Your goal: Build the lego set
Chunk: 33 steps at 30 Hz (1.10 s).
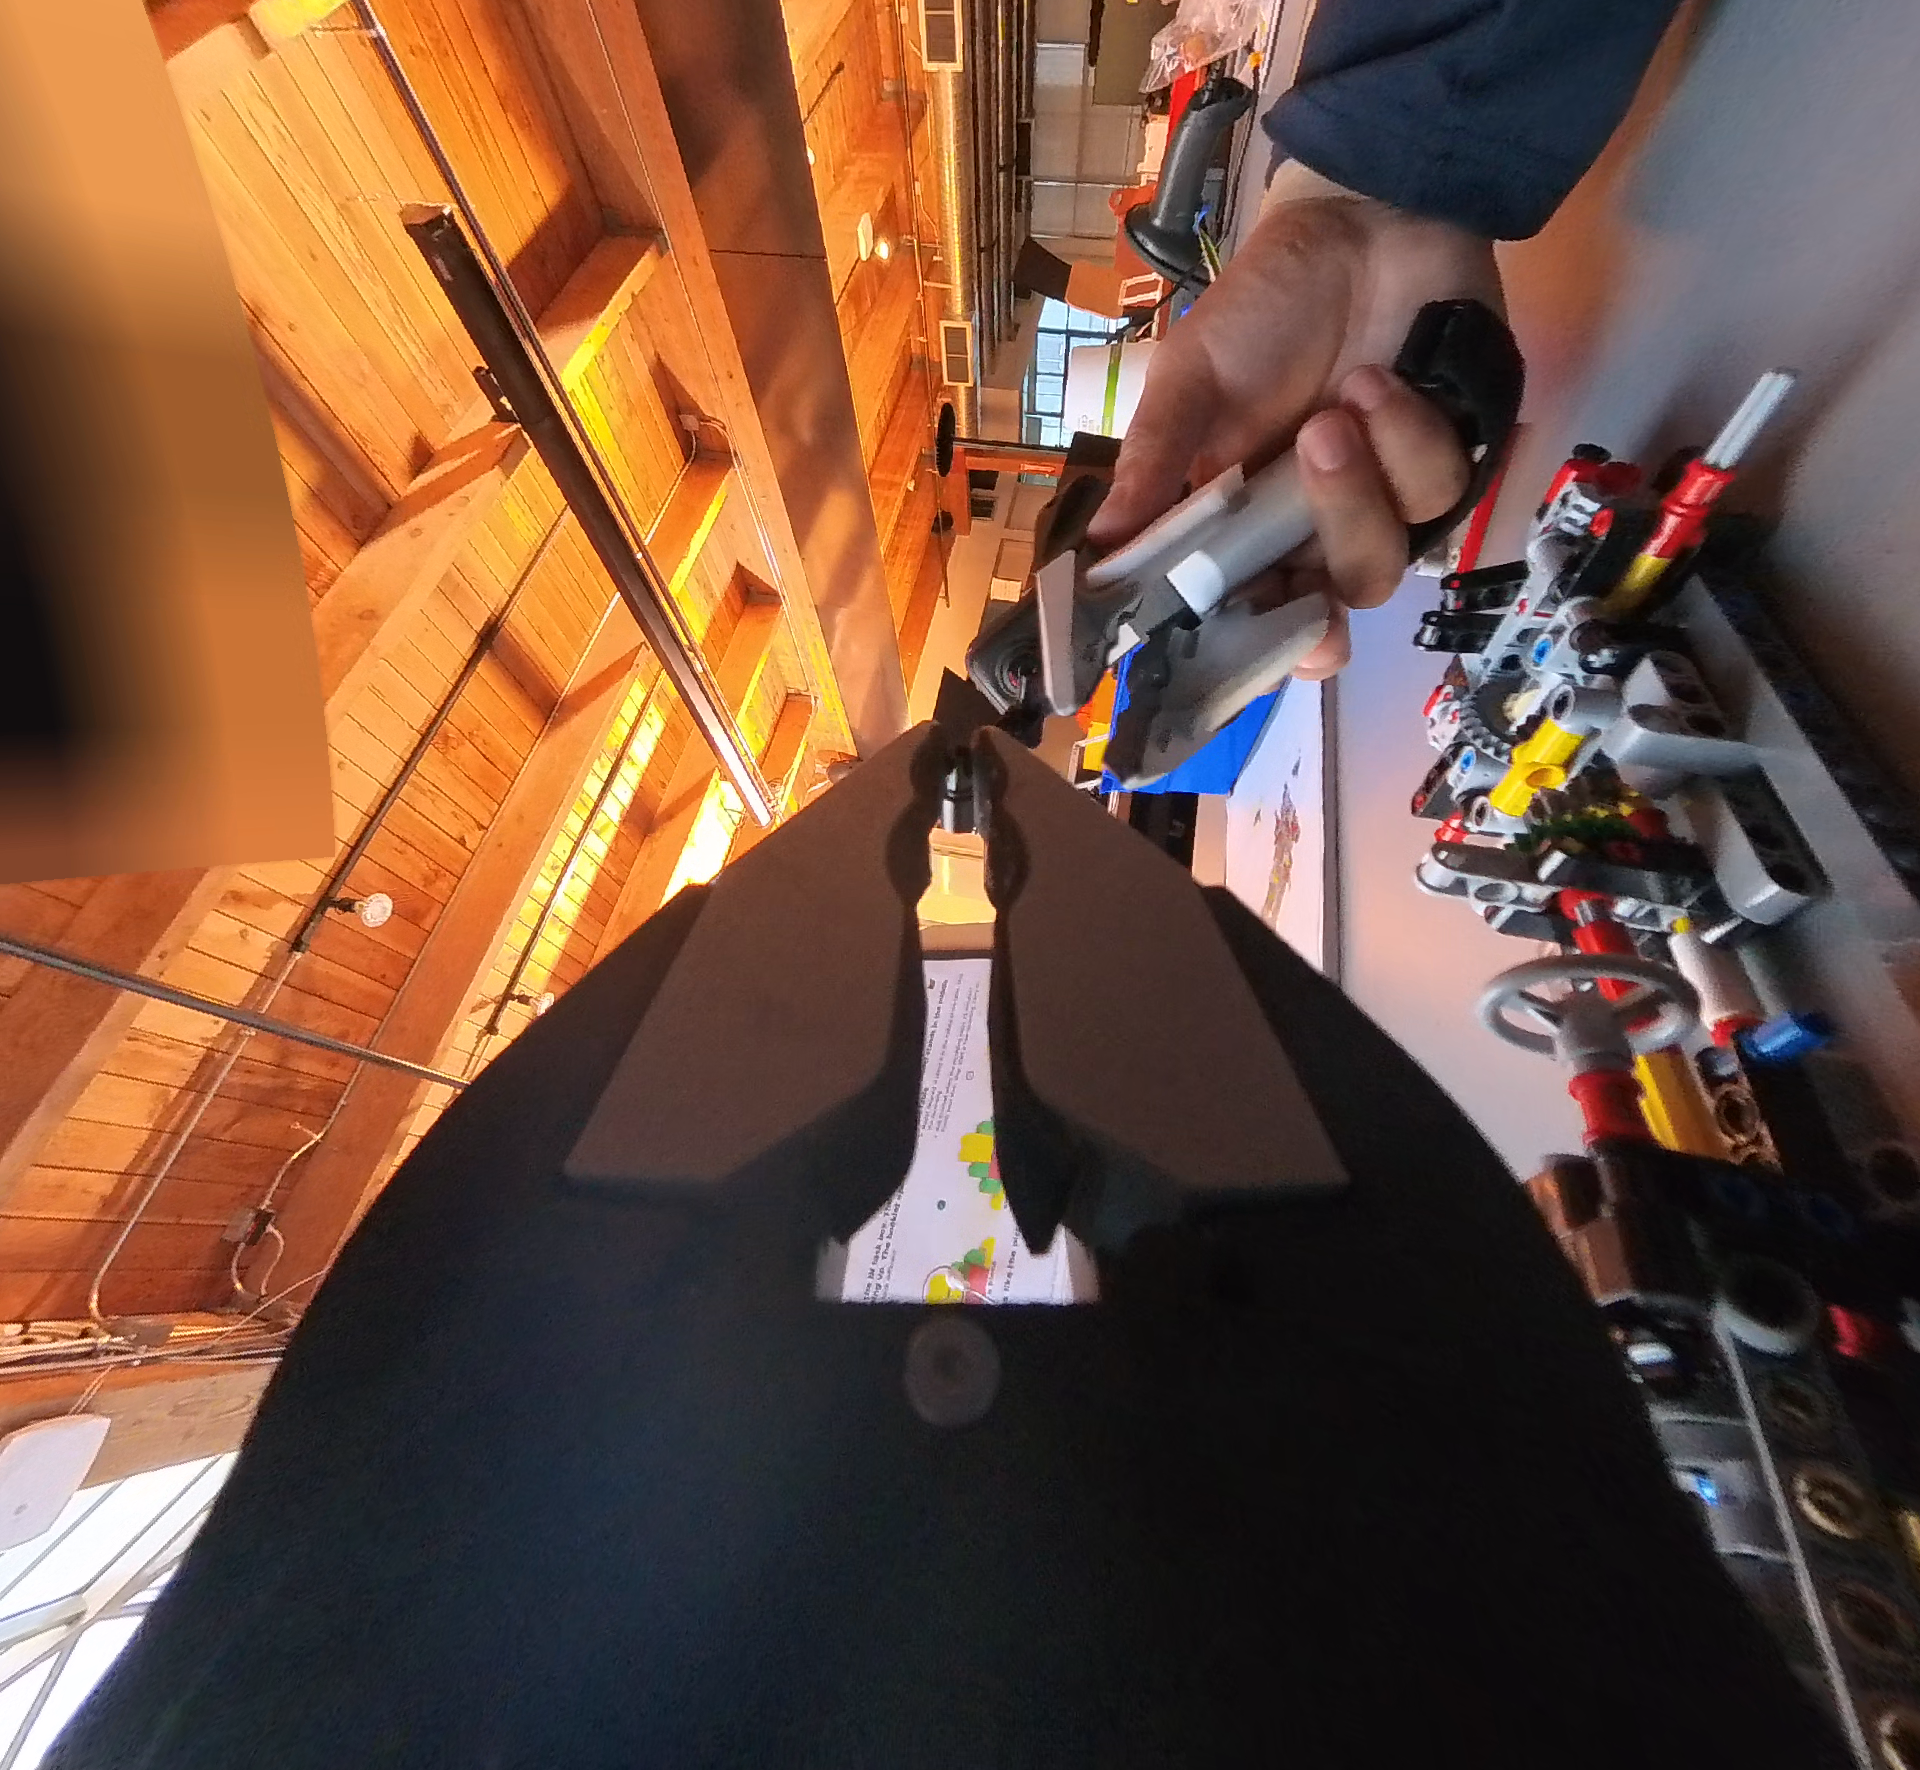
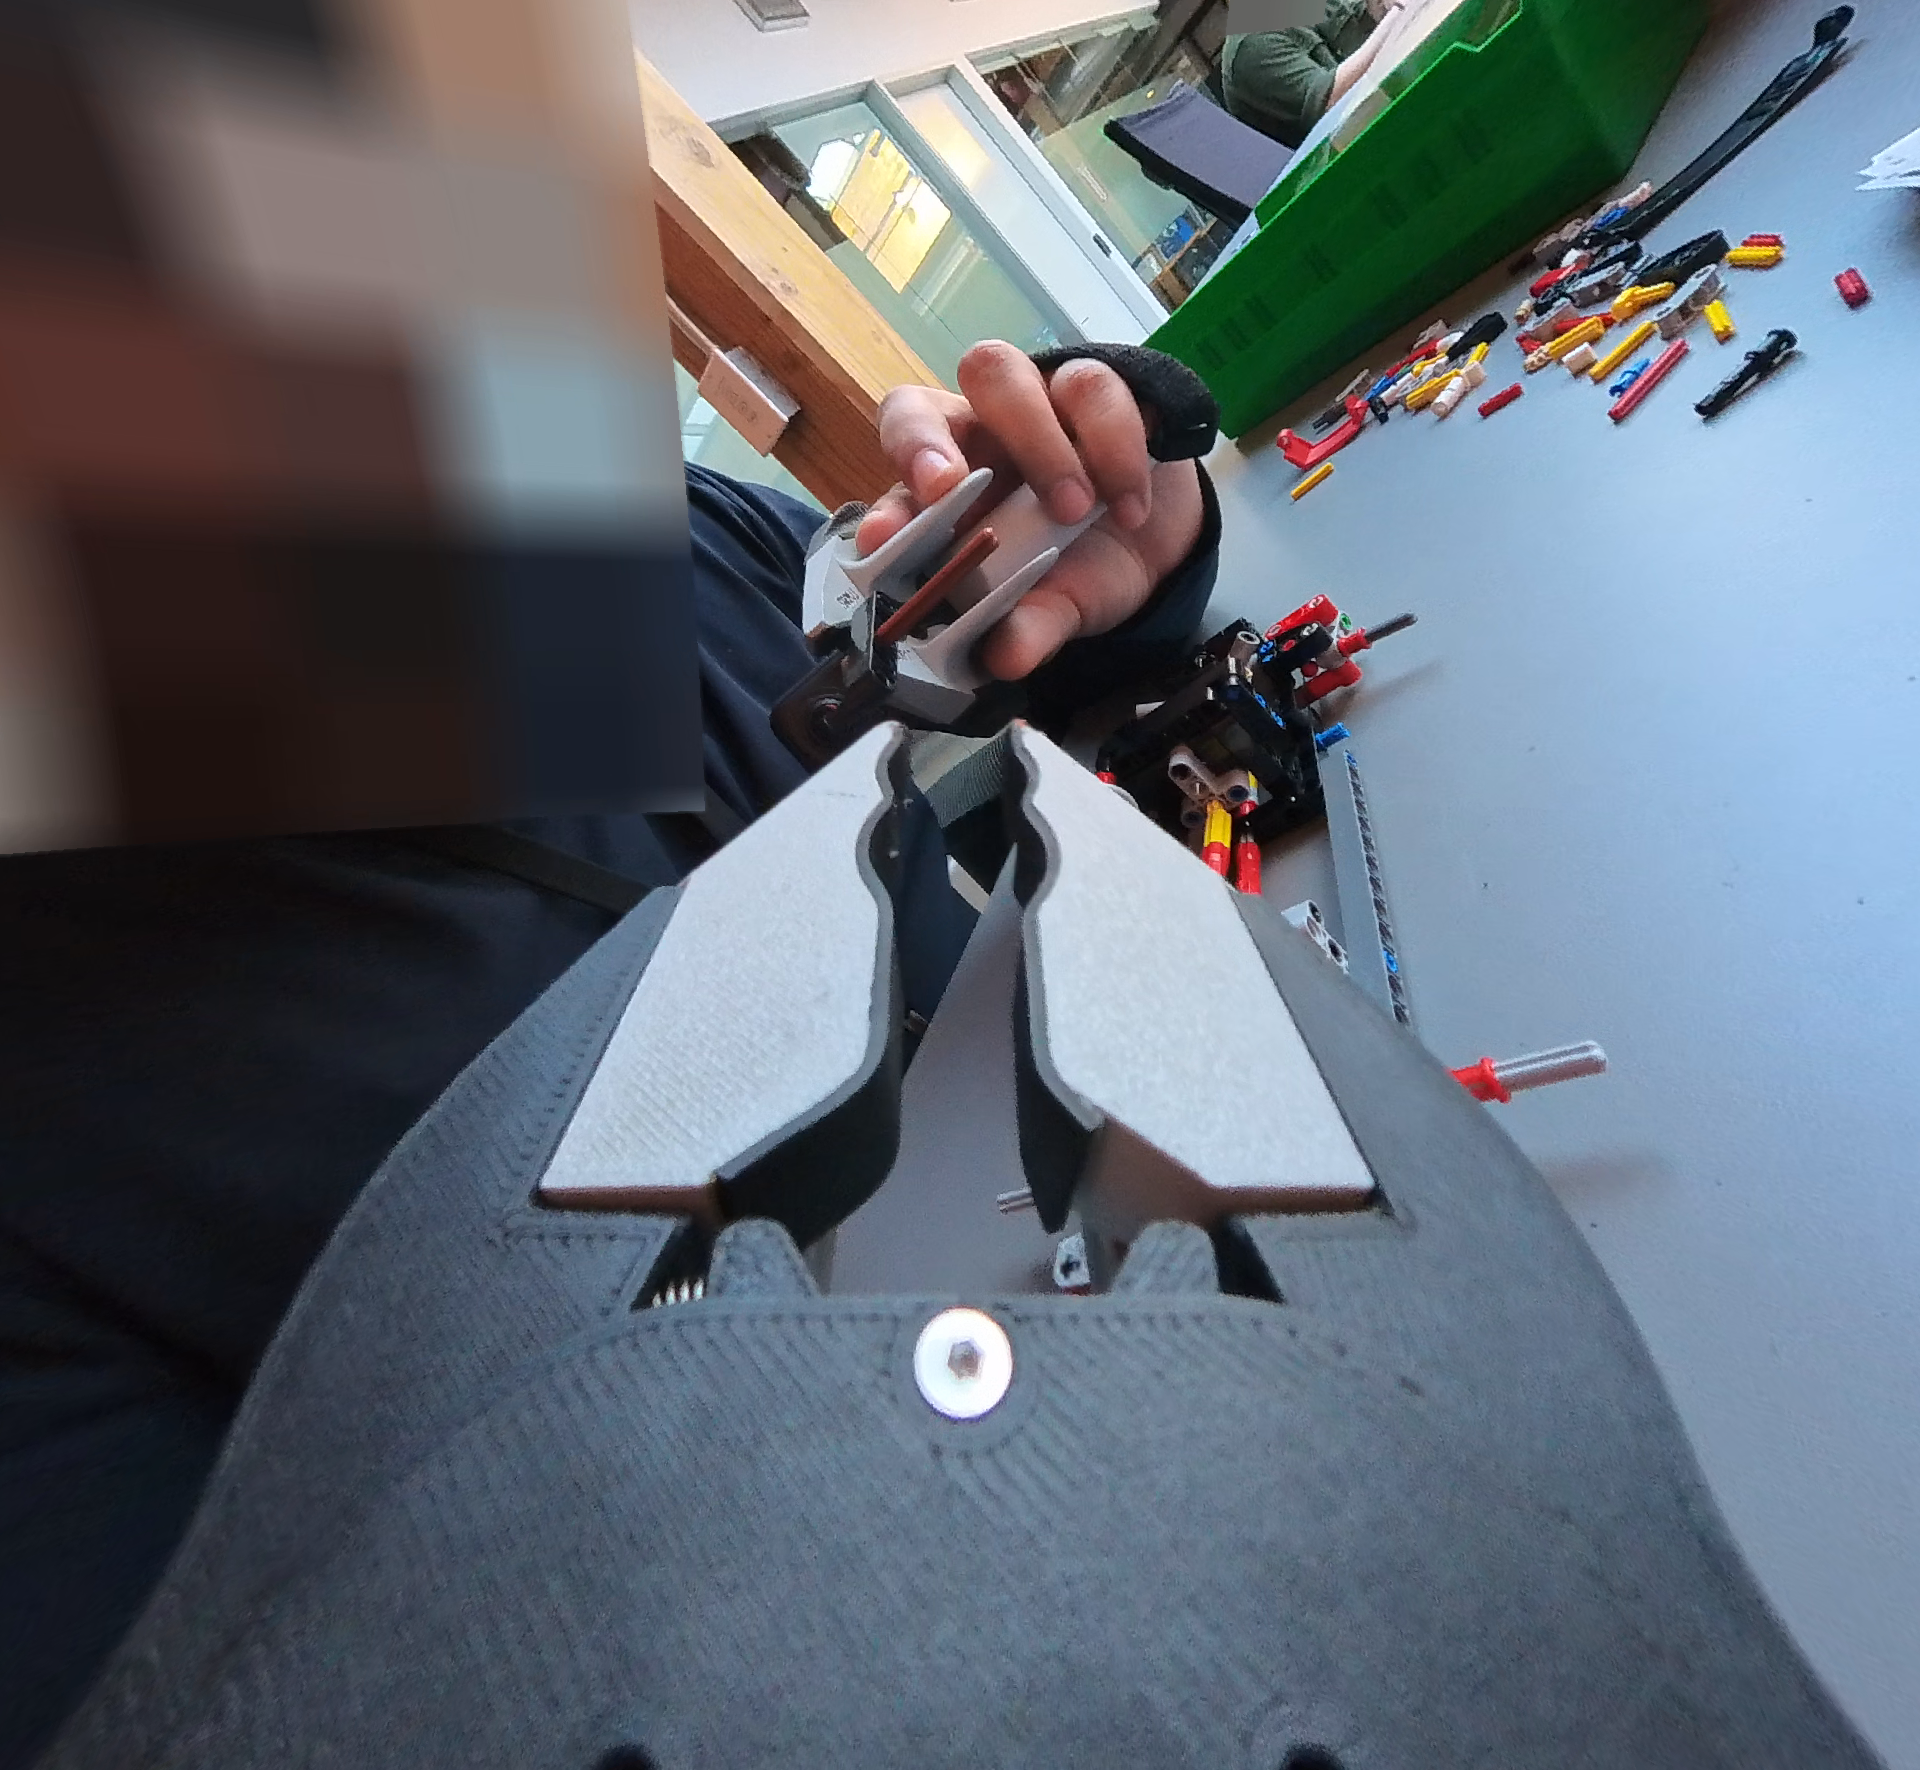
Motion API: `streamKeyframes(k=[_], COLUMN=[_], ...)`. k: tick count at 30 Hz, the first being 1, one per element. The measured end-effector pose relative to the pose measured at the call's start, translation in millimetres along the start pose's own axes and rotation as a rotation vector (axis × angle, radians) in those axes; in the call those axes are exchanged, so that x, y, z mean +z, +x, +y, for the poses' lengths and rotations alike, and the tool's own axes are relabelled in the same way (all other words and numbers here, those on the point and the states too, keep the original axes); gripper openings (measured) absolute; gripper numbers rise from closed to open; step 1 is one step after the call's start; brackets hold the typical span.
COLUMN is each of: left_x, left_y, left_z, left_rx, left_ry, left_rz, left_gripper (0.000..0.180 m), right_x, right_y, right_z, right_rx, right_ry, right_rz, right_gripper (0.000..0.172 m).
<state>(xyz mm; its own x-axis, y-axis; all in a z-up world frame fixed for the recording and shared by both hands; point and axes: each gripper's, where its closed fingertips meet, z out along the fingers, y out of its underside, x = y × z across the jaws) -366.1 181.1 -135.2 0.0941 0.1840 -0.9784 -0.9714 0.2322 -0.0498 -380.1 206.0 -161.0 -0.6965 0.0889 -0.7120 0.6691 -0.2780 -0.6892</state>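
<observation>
At the middle of the left wrist view, how do the fingers stand? (Student)

Left gripper (image 1: 961, 752): its two dark fingers run up to tips that all but meet. A small dark object shows right at the tips, but whether it is pinched there or lies behind them cannot be told. Just beyond is the right gripper (image 1: 961, 707), carried by a hand (image 1: 1278, 432) in a dark sleeve. Its camera looks back toward the viewer and its fingertips are mostly hidden. (Tutor)

And beside them? (Student)

Along the right edge stands a brick-built model (image 1: 1558, 733) with gears, grey beams and red and yellow parts. A grey steering-wheel piece (image 1: 1584, 998) lies below it on the pale table (image 1: 1455, 941), and a printed sheet (image 1: 1283, 837) lies farther off. (Tutor)

Right wrist view? (Student)

Here the right gripper's pale fingers (image 2: 790, 941) stand apart, with a clear gap running to the tips. Nothing is pressed between them. Only a ribbed grey surface of the left gripper shows through, close ahead. That tool sits in the other hand (image 2: 1049, 515), and a reddish-brown rod (image 2: 935, 582) lies along its body. On the table to the right is a black-framed assembly (image 2: 1247, 733), with a long grey beam (image 2: 1371, 889) and a red-and-grey axle pin (image 2: 1527, 1071) nearby. Loose pieces (image 2: 1590, 328) are scattered before a green bin (image 2: 1455, 193). (Tutor)
</observation>
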Motion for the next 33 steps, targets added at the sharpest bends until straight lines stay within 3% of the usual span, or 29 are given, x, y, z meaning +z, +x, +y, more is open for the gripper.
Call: streamKeyframes(k=[15,21,27,30,33], left_x=[1,2,4,5,10], left_y=[8,16,18,20,22], left_z=[2,-4,1,6,20], left_rx=[0.031,0.076,0.068,-0.011,-0.289], left_ry=[0.000,0.013,-0.010,-0.035,-0.134], left_rz=[0.032,0.060,0.069,0.072,0.153], left_gripper=[0.001,0.001,0.001,0.005,0.031], right_x=[8,16,13,7,-9], right_y=[-13,-13,-11,-9,-5], right_z=[2,9,8,4,-4], right_rx=[0.039,0.061,0.025,-0.007,-0.061], right_ry=[-0.015,-0.051,-0.058,-0.047,-0.027], right_rz=[-0.079,-0.071,-0.032,0.006,0.083], right_gripper=[0.022,0.008,0.007,0.005,0.005])
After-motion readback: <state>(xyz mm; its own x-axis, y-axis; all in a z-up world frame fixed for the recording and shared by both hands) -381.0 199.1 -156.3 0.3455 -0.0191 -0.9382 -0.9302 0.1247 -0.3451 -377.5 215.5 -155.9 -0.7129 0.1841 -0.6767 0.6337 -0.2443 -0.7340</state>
